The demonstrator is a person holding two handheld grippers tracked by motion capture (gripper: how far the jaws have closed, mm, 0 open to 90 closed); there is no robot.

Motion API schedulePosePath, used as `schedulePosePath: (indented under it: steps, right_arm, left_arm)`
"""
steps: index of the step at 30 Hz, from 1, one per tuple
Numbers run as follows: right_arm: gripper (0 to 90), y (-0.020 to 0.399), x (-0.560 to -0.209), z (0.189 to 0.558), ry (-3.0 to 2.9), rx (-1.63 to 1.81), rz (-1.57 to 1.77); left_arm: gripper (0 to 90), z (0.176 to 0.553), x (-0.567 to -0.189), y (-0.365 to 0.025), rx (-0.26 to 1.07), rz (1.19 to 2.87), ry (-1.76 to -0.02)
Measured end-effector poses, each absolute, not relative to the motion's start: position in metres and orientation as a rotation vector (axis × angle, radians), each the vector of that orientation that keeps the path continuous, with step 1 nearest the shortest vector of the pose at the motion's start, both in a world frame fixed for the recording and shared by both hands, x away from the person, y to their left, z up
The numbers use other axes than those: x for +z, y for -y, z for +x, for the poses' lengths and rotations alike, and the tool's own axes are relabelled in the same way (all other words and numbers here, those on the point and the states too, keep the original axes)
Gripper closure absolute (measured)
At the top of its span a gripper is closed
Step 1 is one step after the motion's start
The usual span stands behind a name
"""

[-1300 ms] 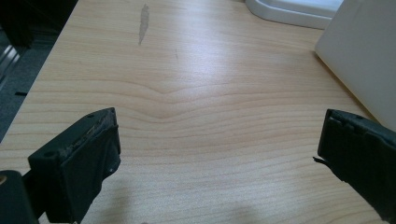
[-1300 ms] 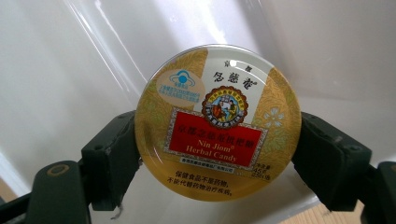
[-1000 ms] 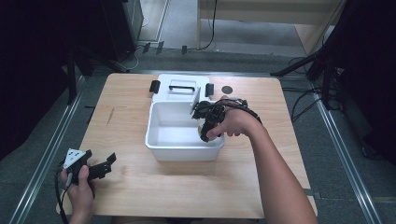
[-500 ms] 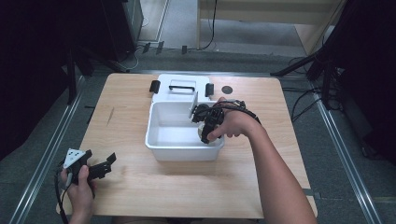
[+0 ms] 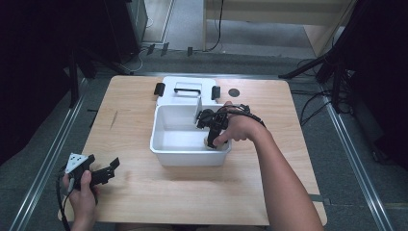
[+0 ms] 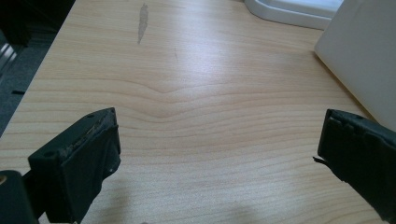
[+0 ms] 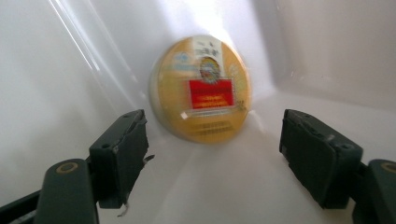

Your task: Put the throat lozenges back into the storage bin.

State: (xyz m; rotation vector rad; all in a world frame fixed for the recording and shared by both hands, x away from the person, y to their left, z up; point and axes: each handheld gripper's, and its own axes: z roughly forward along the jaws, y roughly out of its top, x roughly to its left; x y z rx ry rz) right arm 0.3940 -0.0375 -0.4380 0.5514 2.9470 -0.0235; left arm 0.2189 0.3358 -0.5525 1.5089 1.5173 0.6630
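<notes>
Two grippers were at work over the wooden worktop (image 5: 144,192). The right gripper (image 5: 211,131) reached down into the white tub (image 5: 159,125). In the right gripper view its jaws (image 7: 214,116) had just been closing. They stood a small way apart, with nothing between them. A round yellow tin (image 7: 201,88) with a red label sat just past the tips of the jaws, in the corner of the tub. It leaned on the white wall there. The words on the label were too blurry to read. From the high view the tin (image 5: 210,143) was mostly hidden under the hand and gripper, so just a pale bit peeked out.

The left gripper (image 5: 111,168) was well apart from the tub, low by the near edge. Its jaws (image 6: 219,116) were wide and held nothing; bare wood lay between them. Past the jaw on the right, a white wall of the tub (image 6: 364,56) was cut off by the picture edge.
</notes>
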Motion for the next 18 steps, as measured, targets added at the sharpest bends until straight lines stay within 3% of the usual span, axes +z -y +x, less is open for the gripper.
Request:
schedulePosePath:
  steps: [18]
  right_arm:
    - [24.0,0.051,-0.408,0.392,-2.936,0.165,0.646]
  left_arm:
    - [0.0,0.219,-0.552,-0.336,0.660,1.506,-1.520]
